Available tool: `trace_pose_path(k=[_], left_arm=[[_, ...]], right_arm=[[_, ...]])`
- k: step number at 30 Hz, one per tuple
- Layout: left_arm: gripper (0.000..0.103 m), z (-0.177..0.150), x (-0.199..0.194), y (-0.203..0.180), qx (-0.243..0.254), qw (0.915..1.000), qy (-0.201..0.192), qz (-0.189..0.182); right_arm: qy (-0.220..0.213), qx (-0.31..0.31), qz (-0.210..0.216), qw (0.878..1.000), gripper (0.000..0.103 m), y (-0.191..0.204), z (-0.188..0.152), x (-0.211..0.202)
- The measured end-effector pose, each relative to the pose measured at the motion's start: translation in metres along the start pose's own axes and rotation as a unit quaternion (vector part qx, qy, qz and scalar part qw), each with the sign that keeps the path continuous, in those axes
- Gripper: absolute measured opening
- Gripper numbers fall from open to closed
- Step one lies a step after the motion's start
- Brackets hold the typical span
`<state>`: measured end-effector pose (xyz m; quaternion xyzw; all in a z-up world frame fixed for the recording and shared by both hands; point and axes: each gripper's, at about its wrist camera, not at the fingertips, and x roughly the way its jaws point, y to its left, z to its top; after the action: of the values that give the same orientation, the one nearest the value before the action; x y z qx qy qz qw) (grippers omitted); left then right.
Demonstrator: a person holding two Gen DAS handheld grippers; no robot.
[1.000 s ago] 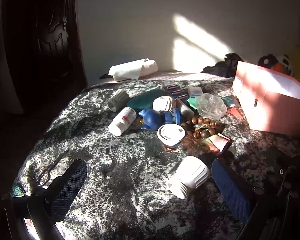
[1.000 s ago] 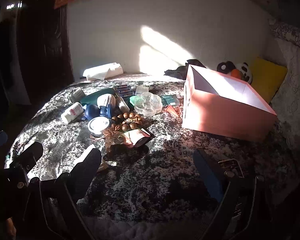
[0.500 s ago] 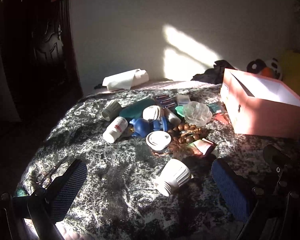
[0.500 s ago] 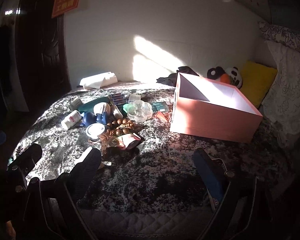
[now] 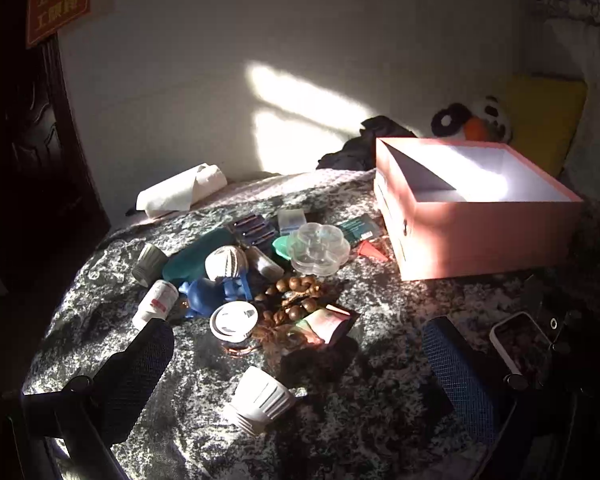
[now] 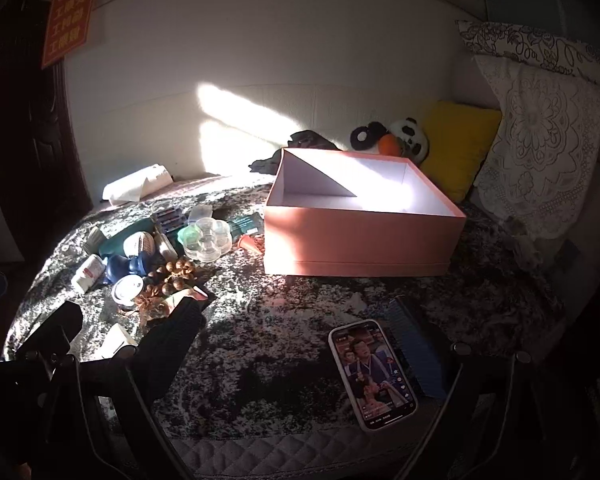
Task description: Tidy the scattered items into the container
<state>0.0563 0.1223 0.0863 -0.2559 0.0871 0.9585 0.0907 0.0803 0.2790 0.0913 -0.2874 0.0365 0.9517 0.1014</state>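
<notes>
An open pink box (image 5: 480, 232) (image 6: 360, 236) stands on the right of the dark patterned bed cover. A heap of small items lies left of it: a clear flower-shaped case (image 5: 320, 248) (image 6: 207, 242), wooden beads (image 5: 296, 292), a white lid (image 5: 234, 320), a blue toy (image 5: 208, 292), a white pill bottle (image 5: 156, 304), a foil packet (image 5: 326, 322). A white ribbed cup (image 5: 260, 400) lies on its side between the fingers of my left gripper (image 5: 296, 376), which is open and empty. My right gripper (image 6: 296, 348) is open and empty, above the bed's front.
A phone (image 6: 372, 374) with a lit screen lies by the right gripper's right finger. A white roll (image 5: 180, 196) lies at the back left. A panda plush (image 6: 404, 140), a yellow cushion (image 6: 460, 144) and lace pillows sit behind the box. A dark door stands left.
Both grippers have drawn back and risen, so more of the bed and the box shows. The phone has come into view. Nothing on the bed has moved.
</notes>
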Motion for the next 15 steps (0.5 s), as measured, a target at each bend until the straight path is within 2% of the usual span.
trace_pose_path(k=[5, 10, 15], left_arm=[[0.103, 0.024, 0.016, -0.036, 0.034, 0.9992, 0.0, -0.02], [0.103, 0.048, 0.025, -0.058, 0.043, 0.9983, -0.005, -0.038], [0.103, 0.064, 0.033, -0.068, 0.045, 0.9978, -0.003, -0.049]], right_arm=[[0.007, 0.027, -0.03, 0.999, 0.097, -0.037, 0.015, 0.01], [0.005, 0.059, -0.049, 0.997, 0.097, -0.069, 0.03, 0.02], [0.005, 0.066, -0.065, 0.996, 0.097, -0.082, 0.043, 0.029]])
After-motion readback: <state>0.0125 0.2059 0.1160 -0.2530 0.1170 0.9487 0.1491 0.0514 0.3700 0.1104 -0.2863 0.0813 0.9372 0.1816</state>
